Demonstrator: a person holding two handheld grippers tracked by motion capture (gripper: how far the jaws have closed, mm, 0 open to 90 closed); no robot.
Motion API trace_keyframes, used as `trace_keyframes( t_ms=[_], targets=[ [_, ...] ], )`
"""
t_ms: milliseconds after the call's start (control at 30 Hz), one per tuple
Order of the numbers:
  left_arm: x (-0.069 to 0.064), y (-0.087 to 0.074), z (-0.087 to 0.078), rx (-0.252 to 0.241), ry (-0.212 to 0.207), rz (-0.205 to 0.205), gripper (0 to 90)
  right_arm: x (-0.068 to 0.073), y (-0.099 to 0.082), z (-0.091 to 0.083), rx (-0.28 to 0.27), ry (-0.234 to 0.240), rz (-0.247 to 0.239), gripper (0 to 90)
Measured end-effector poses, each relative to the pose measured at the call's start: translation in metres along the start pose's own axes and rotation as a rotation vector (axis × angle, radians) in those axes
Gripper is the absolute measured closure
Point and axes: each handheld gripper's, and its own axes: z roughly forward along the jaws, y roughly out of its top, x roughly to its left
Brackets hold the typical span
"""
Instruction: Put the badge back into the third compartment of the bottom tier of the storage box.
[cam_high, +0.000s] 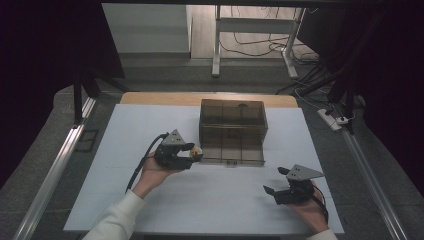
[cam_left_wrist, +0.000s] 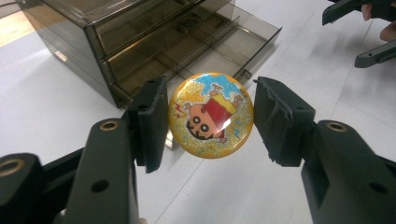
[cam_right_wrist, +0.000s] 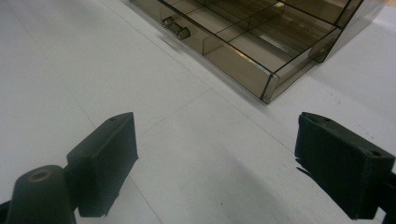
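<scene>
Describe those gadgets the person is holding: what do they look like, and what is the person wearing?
Each hand-held gripper, left and right, is a chunky black body ending in two blocky black jaws with ridged pads and brass-ringed screw holes. A grey three-cornered plate sits on top, and a black cable trails back from it. The person wears white sleeves.

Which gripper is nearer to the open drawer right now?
Left. The left gripper, holding a round badge, is right beside the drawer at its left front corner. The right gripper sits open on the table, nearer the person, apart from the drawer.
</scene>
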Motion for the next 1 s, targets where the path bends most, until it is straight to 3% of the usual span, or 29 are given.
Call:
trace_keyframes(
  t_ms=[1000],
  targets=[
    [-0.012, 0.015, 0.025, -0.004, -0.038, 0.026, 46.1, 0.0, 0.0, -0.001, -0.015, -0.008, 0.001, 13.0]
  ],
)
